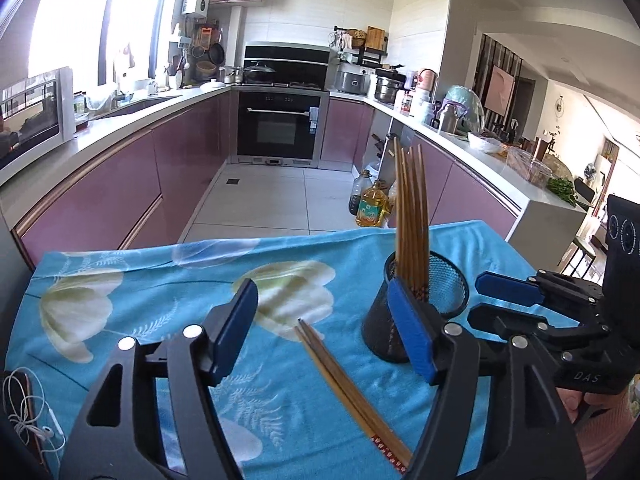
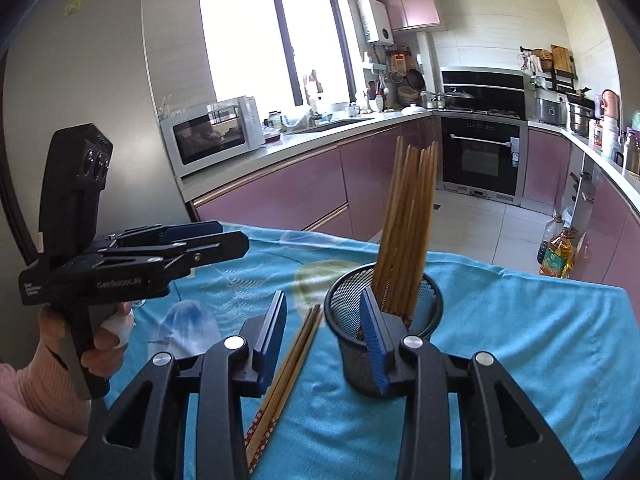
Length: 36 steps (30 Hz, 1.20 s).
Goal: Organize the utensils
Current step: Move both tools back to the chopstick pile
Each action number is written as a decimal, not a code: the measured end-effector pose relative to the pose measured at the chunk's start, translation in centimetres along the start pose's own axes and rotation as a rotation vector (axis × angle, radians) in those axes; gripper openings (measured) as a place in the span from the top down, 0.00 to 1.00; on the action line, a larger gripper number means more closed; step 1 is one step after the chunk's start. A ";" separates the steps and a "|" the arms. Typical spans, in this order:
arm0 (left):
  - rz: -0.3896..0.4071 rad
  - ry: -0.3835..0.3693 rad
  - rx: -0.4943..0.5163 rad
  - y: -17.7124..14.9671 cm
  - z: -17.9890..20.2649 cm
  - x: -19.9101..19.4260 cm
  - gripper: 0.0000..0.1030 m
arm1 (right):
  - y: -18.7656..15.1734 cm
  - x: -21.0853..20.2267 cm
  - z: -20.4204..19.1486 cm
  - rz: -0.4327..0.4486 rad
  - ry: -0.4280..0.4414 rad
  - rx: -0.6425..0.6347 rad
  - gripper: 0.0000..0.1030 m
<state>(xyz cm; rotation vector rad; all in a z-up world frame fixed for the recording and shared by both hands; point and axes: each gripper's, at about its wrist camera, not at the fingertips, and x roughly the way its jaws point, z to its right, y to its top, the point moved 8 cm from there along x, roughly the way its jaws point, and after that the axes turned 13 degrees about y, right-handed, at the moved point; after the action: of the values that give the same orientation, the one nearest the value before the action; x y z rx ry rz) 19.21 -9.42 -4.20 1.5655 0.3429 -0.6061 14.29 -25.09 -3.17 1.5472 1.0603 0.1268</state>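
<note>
A black mesh cup (image 1: 380, 336) stands on the blue flowered cloth (image 1: 160, 280) and holds several brown chopsticks (image 1: 412, 216) upright. Two more chopsticks (image 1: 348, 392) lie flat on the cloth, left of the cup. My left gripper (image 1: 320, 292) is open above this loose pair, with its right finger in front of the cup. In the right wrist view, my right gripper (image 2: 323, 296) is open too. The loose chopsticks (image 2: 296, 364) lie below its gap, the cup (image 2: 360, 364) is behind its right finger, and the standing chopsticks (image 2: 408, 220) lean left. Neither gripper holds anything.
Each gripper shows in the other's view: the right gripper (image 1: 478, 296), and the left gripper (image 2: 236, 236) in a hand (image 2: 100, 340). White earphones (image 1: 24, 412) lie at the cloth's left edge. Beyond the table are purple cabinets, an oven (image 1: 278, 128) and oil bottles (image 1: 372, 208) on the floor.
</note>
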 end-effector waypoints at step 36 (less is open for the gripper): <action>-0.240 0.032 -0.035 -11.6 -1.2 3.1 0.33 | -9.6 6.2 -0.7 -0.251 0.041 0.140 0.65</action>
<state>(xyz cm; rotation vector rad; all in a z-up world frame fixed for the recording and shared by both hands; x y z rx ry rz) 15.50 -7.52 -15.51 1.5134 0.5682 -0.7569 12.30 -21.49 -13.85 1.5262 1.3092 -0.0906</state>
